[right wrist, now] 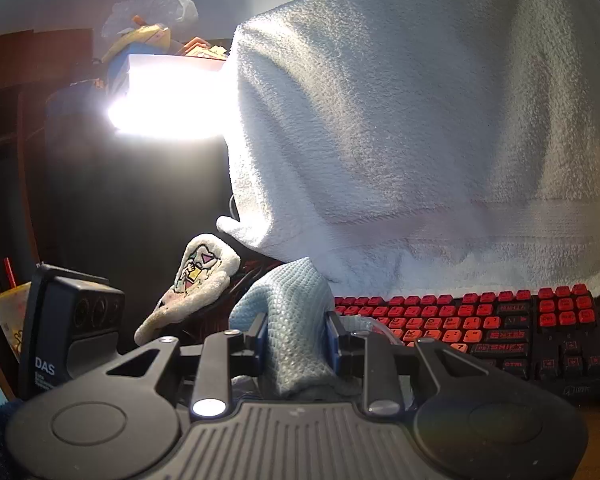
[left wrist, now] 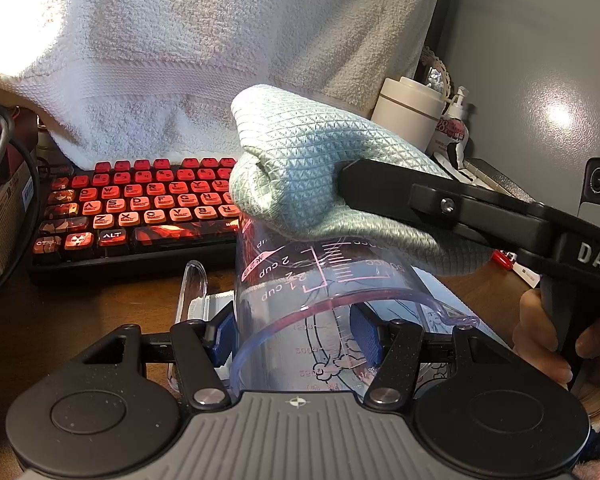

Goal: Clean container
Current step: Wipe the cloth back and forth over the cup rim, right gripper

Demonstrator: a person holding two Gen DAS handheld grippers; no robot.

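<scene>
Wiping under way: left gripper [left wrist: 296, 340] fingers clamp the inverted clear cup [left wrist: 320, 292] above the bench [left wrist: 100, 304], right gripper [right wrist: 298, 344] fingers pinch the cloth [left wrist: 300, 168] on its base; interior apparently remains.

The cup [left wrist: 320, 280] is lying tipped over the desk [left wrist: 100, 312], its mouth toward the near edge and its base pointing toward the keyboard [left wrist: 140, 208], clamped between the left gripper [left wrist: 296, 340] pads. The cloth [left wrist: 316, 176] is resting on the cup's upturned base, pinched in the right gripper [right wrist: 298, 340], which is reaching in from the right. The keyboard is sitting behind the cup toward the far edge. A towel [left wrist: 204, 48] is hanging behind the keyboard. A jar [left wrist: 410, 116] and a bottle [left wrist: 456, 120] are standing at the far right, beside the towel.
</scene>
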